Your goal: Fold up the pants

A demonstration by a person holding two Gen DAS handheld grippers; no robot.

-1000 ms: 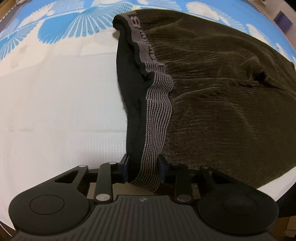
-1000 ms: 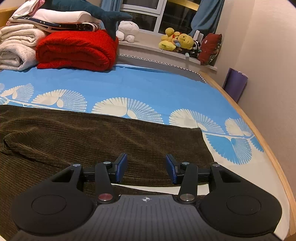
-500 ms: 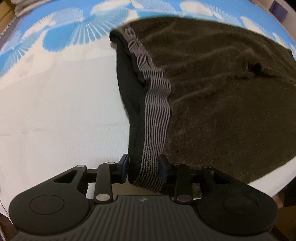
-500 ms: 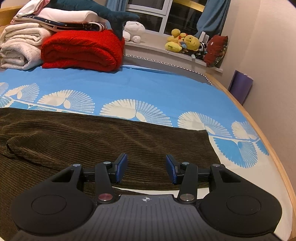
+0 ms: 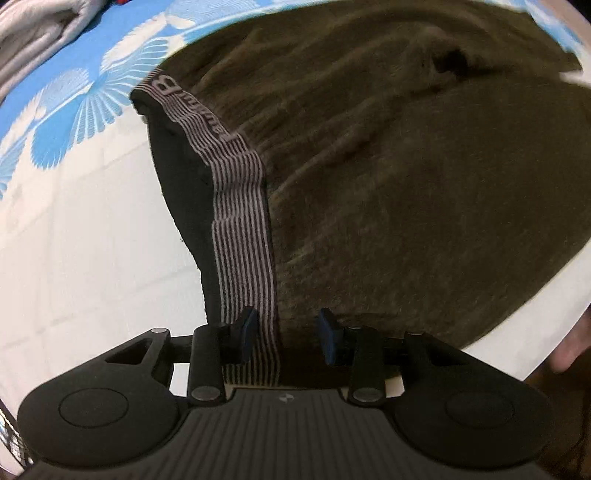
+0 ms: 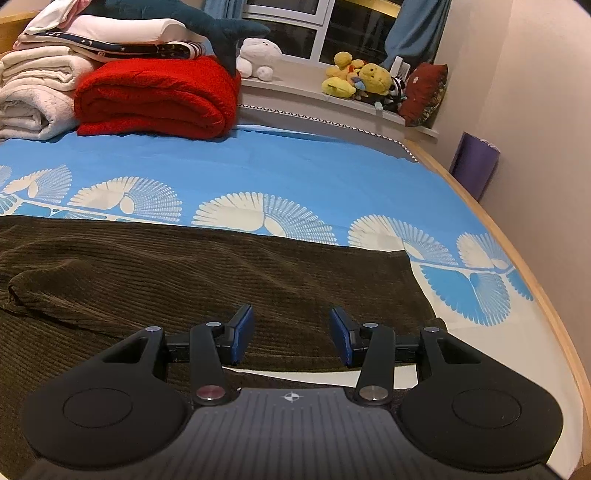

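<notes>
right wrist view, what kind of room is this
Most likely a bedroom. The brown pants lie on a bed with a blue patterned sheet, folded blankets are stacked at its far end, and stuffed toys sit on the window ledge.

Right wrist view: the right gripper (image 6: 291,334) hovers with its blue-padded jaws apart and nothing between them, over brown corduroy pants (image 6: 166,273) spread flat across a bed (image 6: 295,166) with a blue sheet printed with white fan shapes. At the far left of the bed lie a folded red blanket (image 6: 159,98) and stacked white blankets (image 6: 33,92), with a dark plush shark (image 6: 207,22) on top. Along the window sill (image 6: 317,96) sit a white plush toy (image 6: 258,55), yellow plush toys (image 6: 354,79) and a dark red cushion (image 6: 424,92); a purple bag (image 6: 474,168) stands by the wall.
</notes>
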